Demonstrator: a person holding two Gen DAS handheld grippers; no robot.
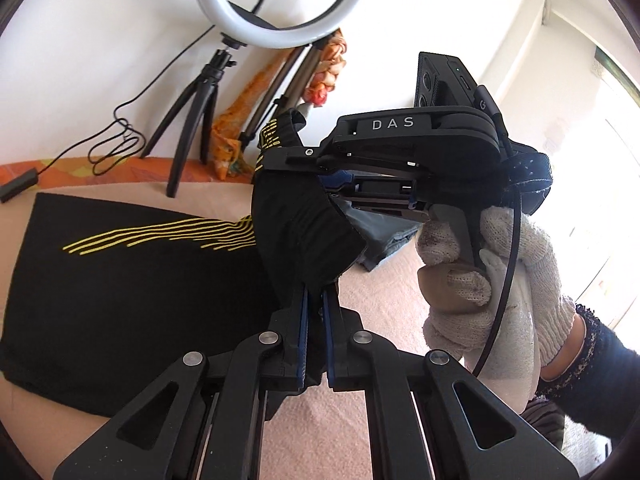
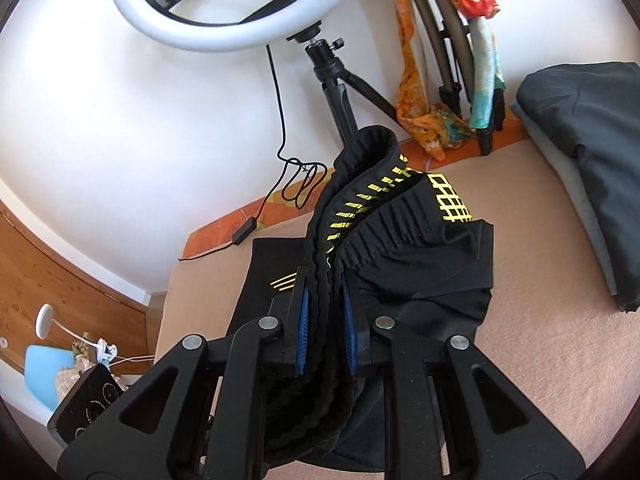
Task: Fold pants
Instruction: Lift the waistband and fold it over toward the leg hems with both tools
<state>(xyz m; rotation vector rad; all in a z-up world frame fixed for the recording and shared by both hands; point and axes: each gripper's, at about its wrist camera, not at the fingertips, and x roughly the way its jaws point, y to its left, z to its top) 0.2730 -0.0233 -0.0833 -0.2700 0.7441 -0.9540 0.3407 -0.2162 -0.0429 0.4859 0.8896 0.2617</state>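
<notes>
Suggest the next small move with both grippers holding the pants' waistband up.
Probably carry the waistband over the flat leg section and lower it: both grippers, left and right, pinch lifted fabric, and the legs lie spread on the bed.

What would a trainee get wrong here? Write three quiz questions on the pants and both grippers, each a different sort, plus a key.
1. True or false: the left gripper is shut on the black pants.
2. What does the right gripper clamp? A) waistband B) ring light C) grey clothes
3. Fill in: the stripes on the pants are ____.

Key: 1 true; 2 A; 3 yellow.
</notes>
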